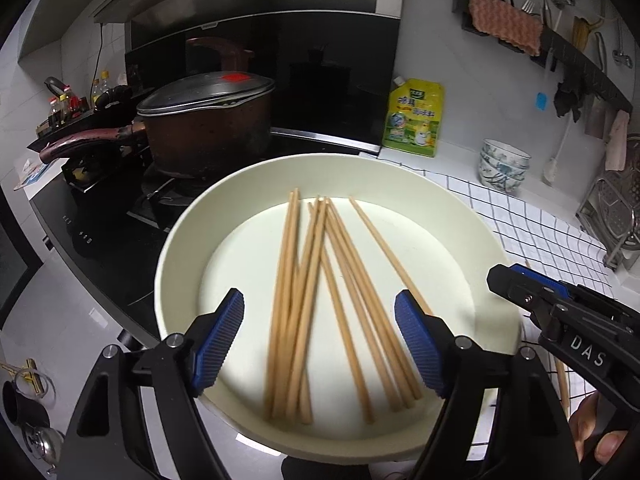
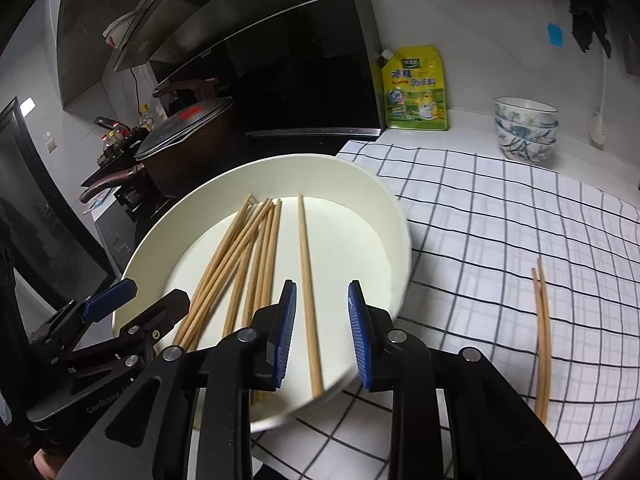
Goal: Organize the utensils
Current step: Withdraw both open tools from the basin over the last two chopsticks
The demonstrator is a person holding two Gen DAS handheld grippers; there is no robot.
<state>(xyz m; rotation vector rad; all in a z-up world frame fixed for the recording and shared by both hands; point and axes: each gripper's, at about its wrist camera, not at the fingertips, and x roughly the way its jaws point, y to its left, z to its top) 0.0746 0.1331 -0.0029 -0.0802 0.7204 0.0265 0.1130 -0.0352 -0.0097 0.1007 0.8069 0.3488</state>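
A wide cream bowl holds several loose wooden chopsticks. My left gripper is open above the near side of the bowl, with the chopstick bundle between its blue pads and untouched. My right gripper is open over the bowl's right side, its pads either side of a single chopstick lying apart from the bundle. Two chopsticks lie side by side on the checked cloth right of the bowl. The right gripper also shows in the left wrist view.
A lidded brown pot sits on the black stove left of the bowl. A yellow-green refill pouch and stacked patterned bowls stand at the back wall. A metal rack stands at the far right.
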